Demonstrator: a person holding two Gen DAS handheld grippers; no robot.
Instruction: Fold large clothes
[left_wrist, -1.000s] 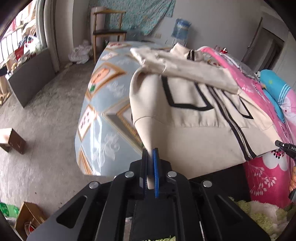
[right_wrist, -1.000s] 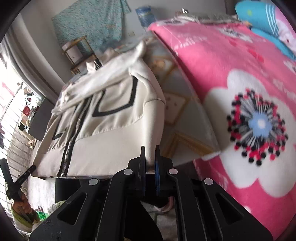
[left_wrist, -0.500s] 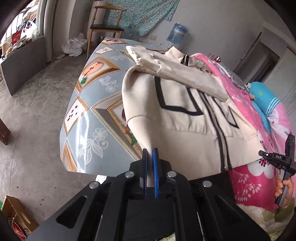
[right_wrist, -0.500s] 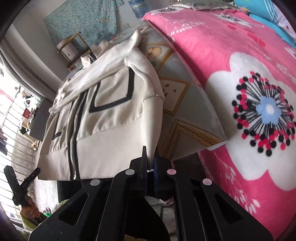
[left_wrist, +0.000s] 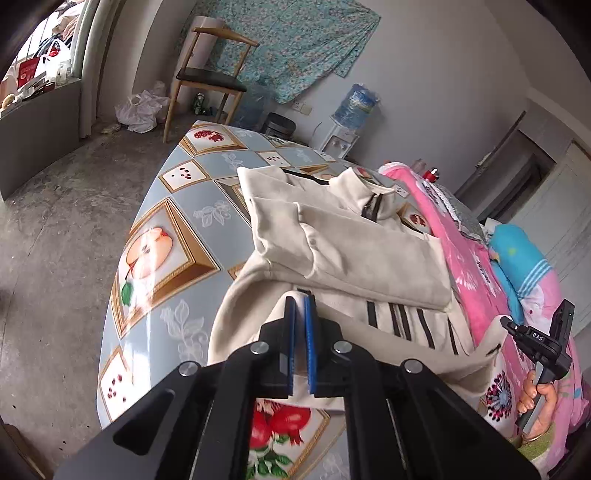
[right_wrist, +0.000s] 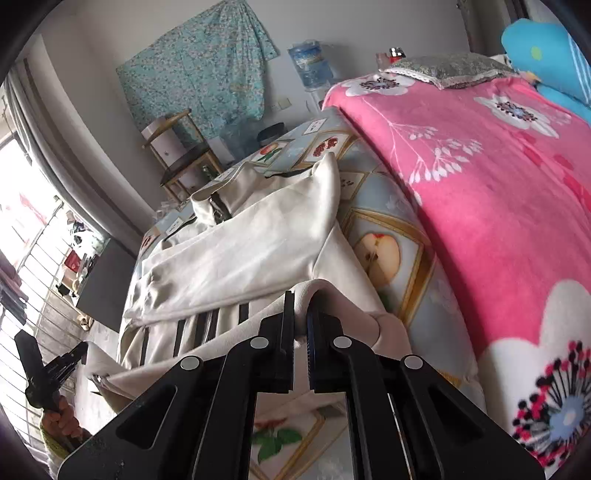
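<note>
With sleeves already folded across chest, you hold cream jacket (left_wrist: 369, 251) hem in both left gripper (left_wrist: 300, 332) and right gripper (right_wrist: 300, 325), jaws pinched shut on cloth. Jacket lies on worktop (left_wrist: 177, 221), collar toward far edge. Left: carry hem up to collar, flatten.

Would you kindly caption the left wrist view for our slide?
Left gripper shut on the cream jacket's hem, lifting it over the fruit-print tablecloth.
</note>
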